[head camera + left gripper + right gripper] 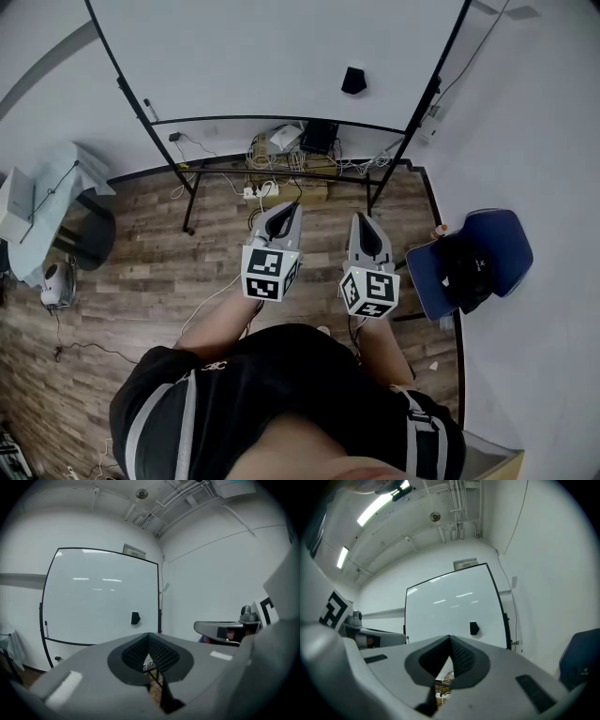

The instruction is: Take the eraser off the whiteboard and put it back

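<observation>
Head view: the wood floor (pixel 141 272), a white device (pixel 54 284) at the far left, the cable tangle (pixel 281 155) under the board and the person's dark top (pixel 281 394) are shown here alone.
Left gripper (pixel 287 208): it is held about level at the left of the pair, well short of the board; in its own view the jaws are seen pressed together at the tips, with nothing pinched.
Left gripper view: ceiling pipes (pixel 159 503) are shown above the board; the other gripper's flank is caught at the right and cut off by the frame.
Whiteboard (pixel 281 56): it is carried on a black-framed stand in front of the white wall; its top edge is cut off in the head view and is seen whole only from the two grippers.
Eraser (pixel 353 80): a small dark block is seen stuck to the whiteboard's face, in its lower right part, and is touched by neither gripper.
Right gripper (pixel 362 218): it is held just beside the left one; its jaws are closed tip to tip on nothing.
Right gripper view: ceiling lamps (pixel 377 506) are shown only here.
Blue chair (pixel 487 253): it is set by the right wall, with a dark bundle (pixel 466 267) laid on it.
Hard to make out: the bundle cannot be identified, and the eraser is too small for any detail.
</observation>
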Tool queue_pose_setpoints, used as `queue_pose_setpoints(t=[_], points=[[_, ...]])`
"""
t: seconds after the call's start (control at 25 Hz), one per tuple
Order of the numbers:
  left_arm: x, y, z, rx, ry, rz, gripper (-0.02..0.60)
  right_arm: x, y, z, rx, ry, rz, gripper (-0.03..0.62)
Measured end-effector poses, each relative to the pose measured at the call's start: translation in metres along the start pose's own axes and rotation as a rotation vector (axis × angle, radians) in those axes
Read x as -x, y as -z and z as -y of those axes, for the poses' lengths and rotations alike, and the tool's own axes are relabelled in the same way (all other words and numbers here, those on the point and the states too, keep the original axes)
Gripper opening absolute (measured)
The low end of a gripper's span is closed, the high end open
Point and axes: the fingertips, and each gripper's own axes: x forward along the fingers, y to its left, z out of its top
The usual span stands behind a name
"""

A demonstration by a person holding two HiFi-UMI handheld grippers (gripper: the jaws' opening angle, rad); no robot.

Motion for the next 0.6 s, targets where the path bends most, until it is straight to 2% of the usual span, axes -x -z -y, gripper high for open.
queue_pose_setpoints(t=[0.6], points=[[-0.037,0.012,0.068,0.02,-0.011,-0.028,0.009,0.022,0.003,0.076,-0.014,-0.022,0.004,0.003]])
